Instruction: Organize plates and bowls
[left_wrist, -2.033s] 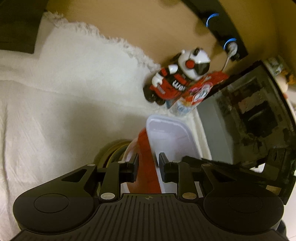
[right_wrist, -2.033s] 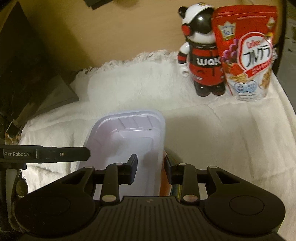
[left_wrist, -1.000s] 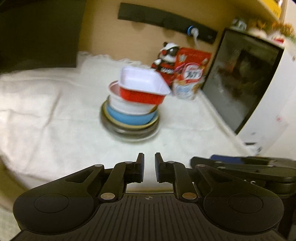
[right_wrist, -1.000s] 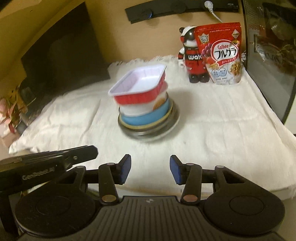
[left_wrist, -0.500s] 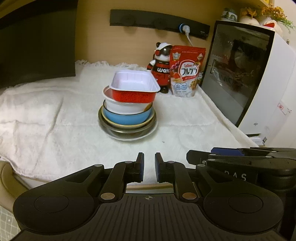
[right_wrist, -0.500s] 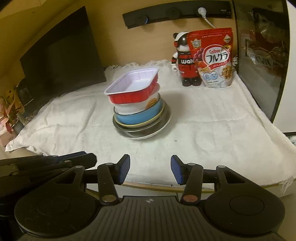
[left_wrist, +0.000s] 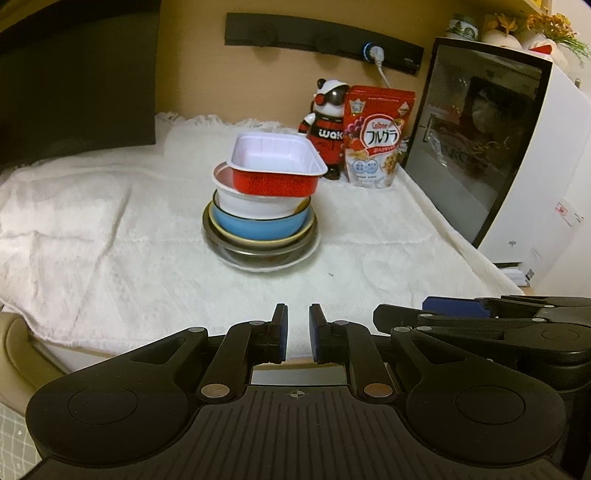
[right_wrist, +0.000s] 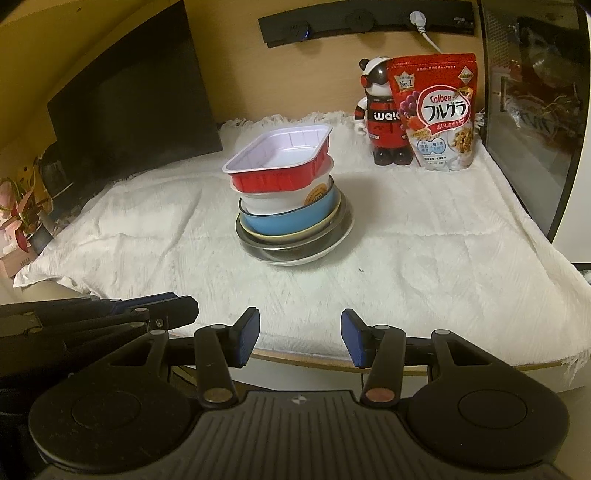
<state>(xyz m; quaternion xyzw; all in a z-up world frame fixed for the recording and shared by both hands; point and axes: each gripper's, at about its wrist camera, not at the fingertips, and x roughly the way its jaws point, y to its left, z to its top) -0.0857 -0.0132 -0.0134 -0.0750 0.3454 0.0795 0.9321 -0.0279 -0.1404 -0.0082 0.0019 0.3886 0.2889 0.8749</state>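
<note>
Atop: empty red tray in nested bowls.

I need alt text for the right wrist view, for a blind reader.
A stack of bowls topped by a red rectangular tray stands on a white cloth. The open, empty right claw is in front of it.

left tool closed and empty, right tool parted, empty
</note>
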